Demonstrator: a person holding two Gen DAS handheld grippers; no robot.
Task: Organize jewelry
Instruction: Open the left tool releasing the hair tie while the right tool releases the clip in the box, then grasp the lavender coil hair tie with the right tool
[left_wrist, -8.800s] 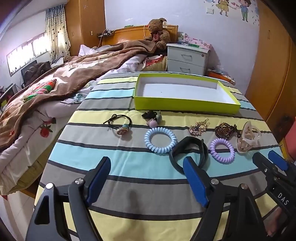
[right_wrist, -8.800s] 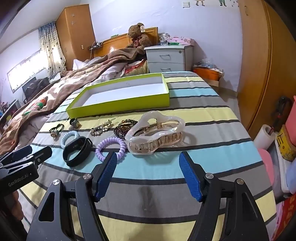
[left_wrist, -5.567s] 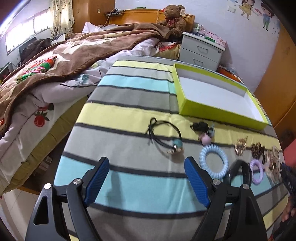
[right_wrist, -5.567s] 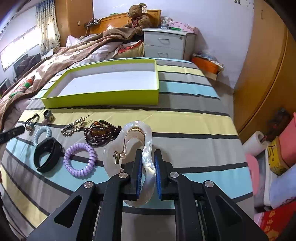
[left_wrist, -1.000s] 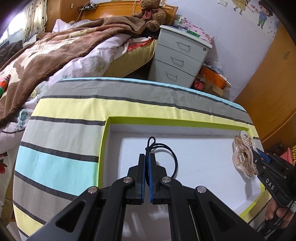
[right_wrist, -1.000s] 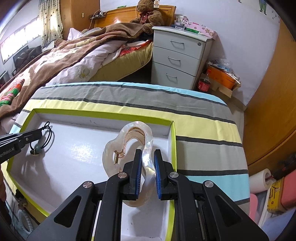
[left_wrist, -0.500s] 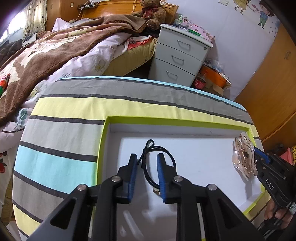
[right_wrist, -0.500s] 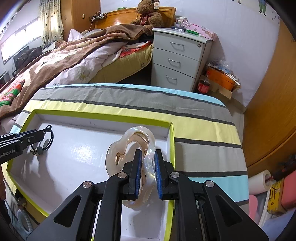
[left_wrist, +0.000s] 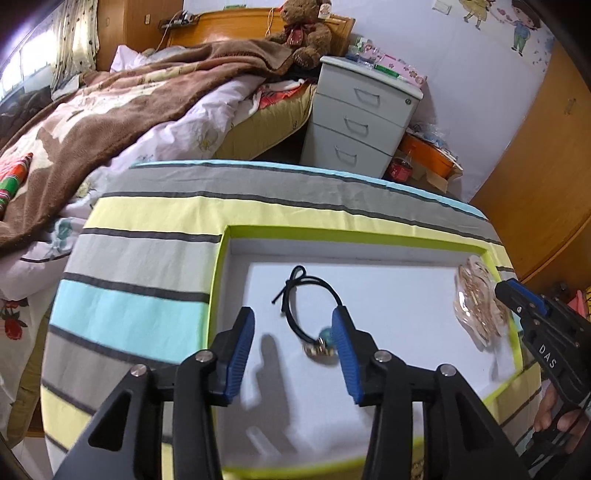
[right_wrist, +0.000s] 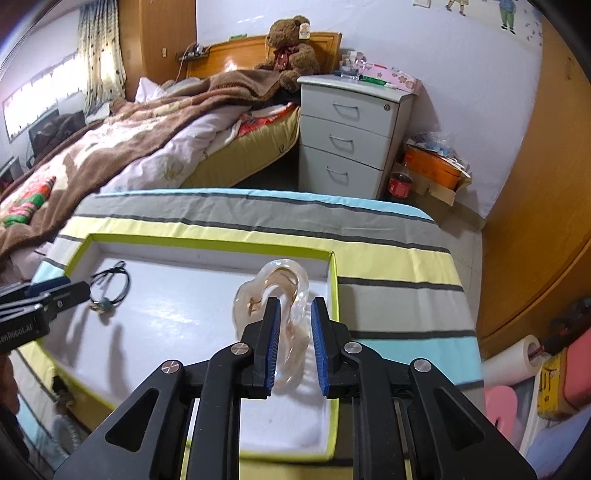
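Note:
A lime-green tray (left_wrist: 218, 280) with a white floor lies on the striped tablecloth. A black hair tie (left_wrist: 325, 286) with a teal bead rests on the tray floor at its left end. My left gripper (left_wrist: 291, 321) hovers just above it, its jaws opening and clear of the cord. At the tray's right end a clear claw clip (right_wrist: 284, 280) with a gold spring lies on the floor. My right gripper (right_wrist: 294, 314) straddles it, jaws opening, with small gaps showing beside the clip. Each gripper also shows in the other's view, the left gripper (right_wrist: 74, 290) and the right gripper (left_wrist: 513, 291).
A bed (left_wrist: 110, 110) with a brown blanket runs along the left. A grey nightstand (right_wrist: 351, 136) stands beyond the table's far edge, and a wooden wardrobe (right_wrist: 535, 221) is on the right. More hair accessories (right_wrist: 62, 398) lie on the cloth before the tray's near left corner.
The left jaws have spread and let the hair tie drop onto the tray floor. The right jaws have parted from the claw clip, which has settled in the tray. Both grippers lifted slightly.

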